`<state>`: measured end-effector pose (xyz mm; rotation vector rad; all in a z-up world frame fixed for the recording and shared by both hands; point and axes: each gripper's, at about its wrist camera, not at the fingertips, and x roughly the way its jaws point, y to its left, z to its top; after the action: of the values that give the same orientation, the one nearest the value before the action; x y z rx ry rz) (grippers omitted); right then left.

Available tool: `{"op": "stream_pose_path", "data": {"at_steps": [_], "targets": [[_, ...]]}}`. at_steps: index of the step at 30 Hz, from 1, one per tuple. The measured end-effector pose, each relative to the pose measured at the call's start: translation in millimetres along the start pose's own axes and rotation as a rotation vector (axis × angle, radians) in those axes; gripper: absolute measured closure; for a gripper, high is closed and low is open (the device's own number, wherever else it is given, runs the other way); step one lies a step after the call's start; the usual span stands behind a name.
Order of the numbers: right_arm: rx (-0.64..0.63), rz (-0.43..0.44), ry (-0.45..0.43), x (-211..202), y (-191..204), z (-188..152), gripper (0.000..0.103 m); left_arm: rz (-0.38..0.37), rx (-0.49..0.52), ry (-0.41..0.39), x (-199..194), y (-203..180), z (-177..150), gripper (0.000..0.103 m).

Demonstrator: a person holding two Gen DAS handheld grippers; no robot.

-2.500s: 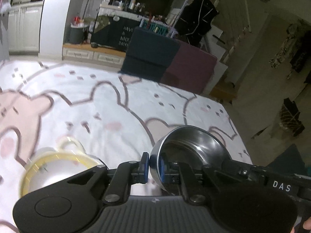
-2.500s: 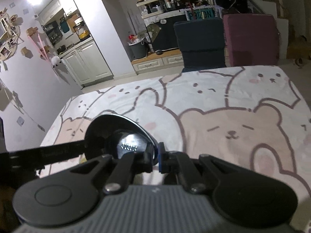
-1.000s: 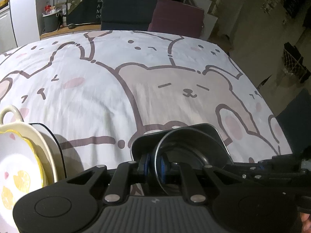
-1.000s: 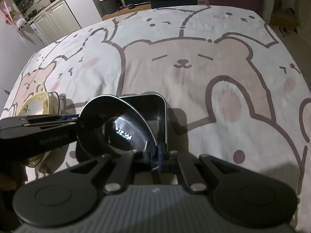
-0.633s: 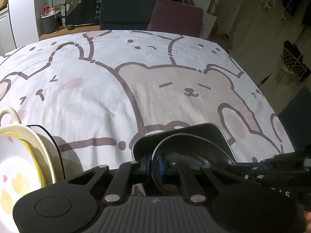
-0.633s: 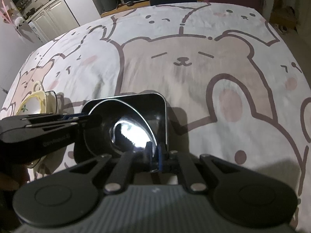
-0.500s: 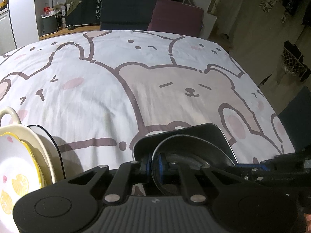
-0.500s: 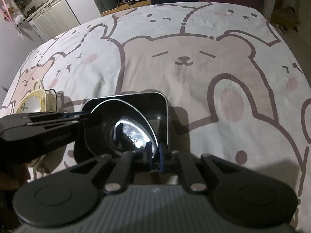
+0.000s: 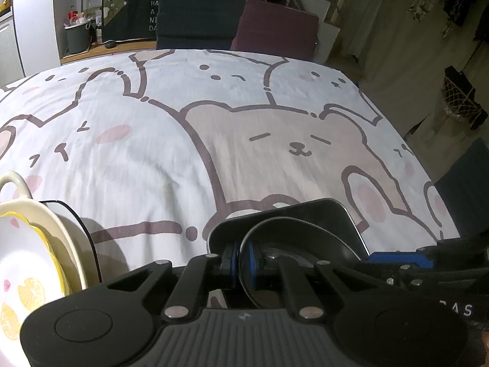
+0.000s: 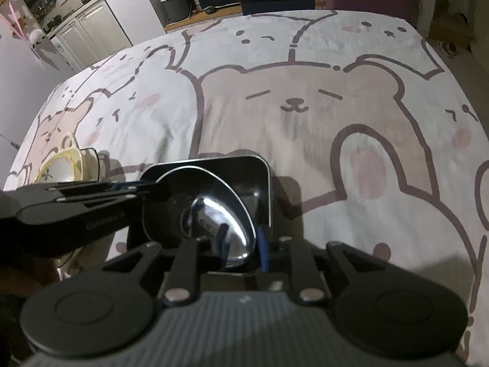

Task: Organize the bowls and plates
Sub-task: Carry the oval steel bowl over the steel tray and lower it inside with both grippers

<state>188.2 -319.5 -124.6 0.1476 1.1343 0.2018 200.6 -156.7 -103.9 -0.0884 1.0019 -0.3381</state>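
My left tool pinches the thin rim of a round, shiny steel bowl, blue pads tight on either side. My right tool has its fingers spread apart around the bowl's near rim, not clamping it. The bowl sits tilted inside a dark, glossy square tray with rounded corners, on the counter's near edge. Off to the left, glazed cream plates with lemon print stand upright in a thin black wire rack. Beyond the tray, the soft bear-print cloth runs to the far edge and two padded chairs.
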Motion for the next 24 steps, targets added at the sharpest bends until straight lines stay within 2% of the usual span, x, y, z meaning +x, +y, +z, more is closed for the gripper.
{"op": "stream_pose_path", "data": {"at_steps": [18, 19, 21, 24], "targets": [[-0.016, 0.006, -0.014, -9.0, 3.0, -1.1, 0.079, -0.010, -0.012, -0.009, -6.9, 0.5, 1.9, 0.093], [-0.015, 0.008, -0.017, -10.2, 3.1, -1.1, 0.079, -0.014, -0.014, -0.011, -8.8, 0.8, 2.4, 0.092], [-0.014, 0.011, -0.021, -12.1, 3.0, -0.9, 0.079, -0.019, -0.013, -0.018, -12.6, 1.1, 3.2, 0.079], [-0.012, 0.014, -0.031, -15.5, 2.3, -0.3, 0.079, -0.032, -0.017, -0.025, -19.7, 1.8, 4.5, 0.072]]}}
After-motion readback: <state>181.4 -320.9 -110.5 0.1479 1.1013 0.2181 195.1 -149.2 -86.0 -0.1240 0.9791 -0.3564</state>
